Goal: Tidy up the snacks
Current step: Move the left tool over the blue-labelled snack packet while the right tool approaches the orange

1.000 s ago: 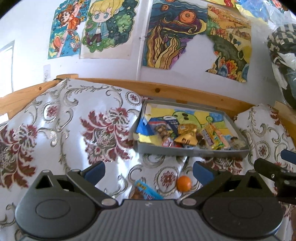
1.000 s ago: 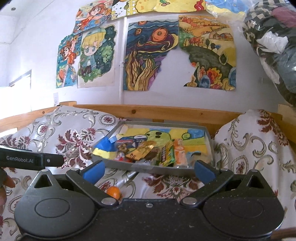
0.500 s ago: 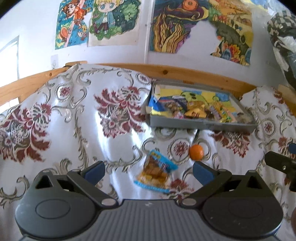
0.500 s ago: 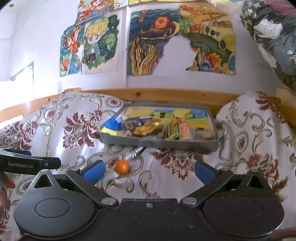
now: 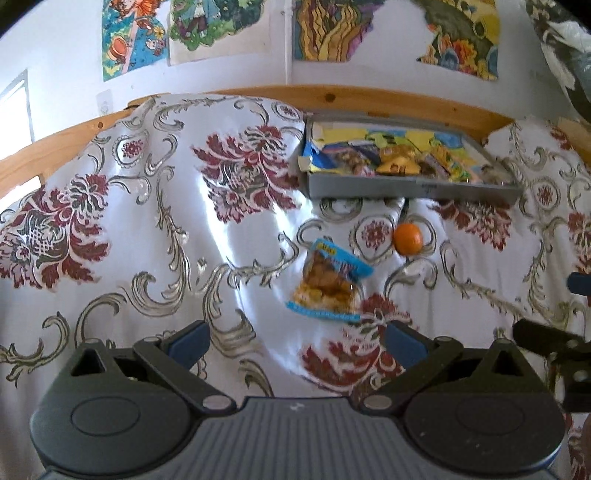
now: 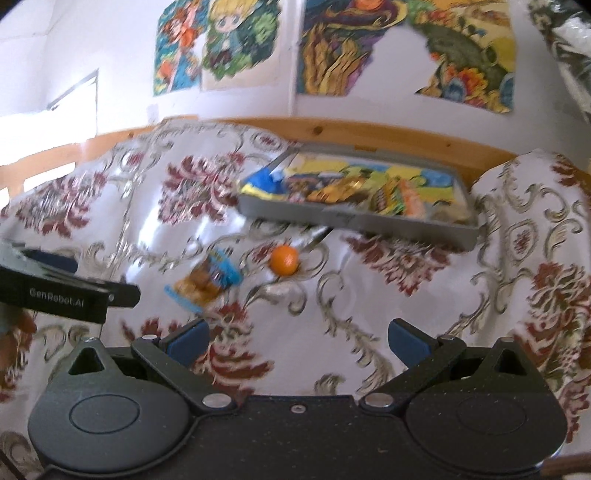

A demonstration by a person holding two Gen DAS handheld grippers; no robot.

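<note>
A grey tray full of snack packets stands at the far side of the flowered cloth. In front of it lie a blue-edged snack bag and a small orange. My left gripper is open, with nothing between its fingers, and the snack bag lies just ahead of it. My right gripper is open too, hovering nearer than the orange. The right gripper's side shows at the right edge of the left wrist view, and the left gripper's side at the left edge of the right wrist view.
A wooden rail runs behind the tray, below a white wall with colourful drawings. The white cloth with red flowers covers the whole surface. A bundle in plastic hangs at the upper right.
Both grippers have pulled back and tilted down. The snack bag and orange now appear higher in both views, fully clear of the grippers' bodies. Both grippers remain open.
</note>
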